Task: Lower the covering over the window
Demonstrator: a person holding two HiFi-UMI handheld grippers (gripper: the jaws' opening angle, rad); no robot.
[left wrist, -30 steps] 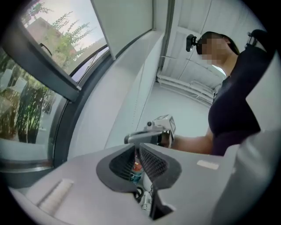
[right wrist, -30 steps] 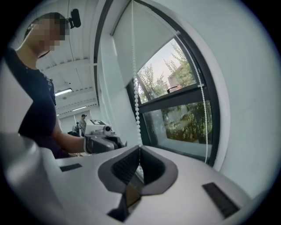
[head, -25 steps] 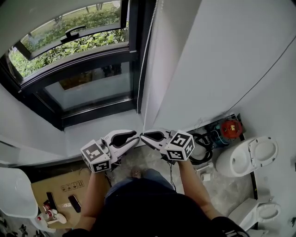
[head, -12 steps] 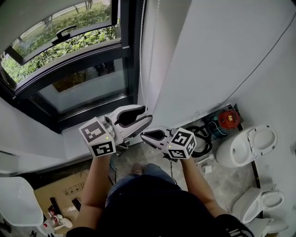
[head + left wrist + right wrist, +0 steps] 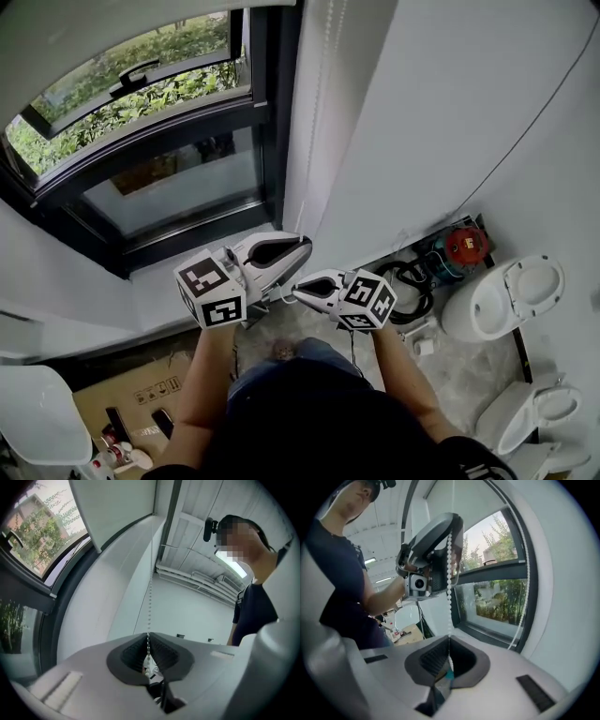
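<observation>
A white bead chain [image 5: 309, 159] hangs beside the dark-framed window [image 5: 169, 178]. A white blind [image 5: 117, 508] covers only the top of the window. My left gripper [image 5: 305, 246] is the upper one. Its jaws are closing, and the chain [image 5: 150, 602] runs down between its pads [image 5: 149, 637]. Just below it, my right gripper [image 5: 298, 289] is shut on the same chain [image 5: 449, 573], which enters its jaws [image 5: 449, 639] from above. The right gripper view shows the left gripper [image 5: 436, 550] overhead on the chain. A second strand [image 5: 527, 583] hangs near the frame.
A white sill [image 5: 187, 272] lies under the window. On the floor at right are a toilet [image 5: 506, 300] and a red device [image 5: 466, 246] with black hoses. A cardboard box [image 5: 131, 398] and a white seat [image 5: 42, 412] are at lower left.
The left gripper has risen from beside the right one to a spot higher on the chain. Its jaws stood wide half a second ago and are now together. The right gripper has barely moved.
</observation>
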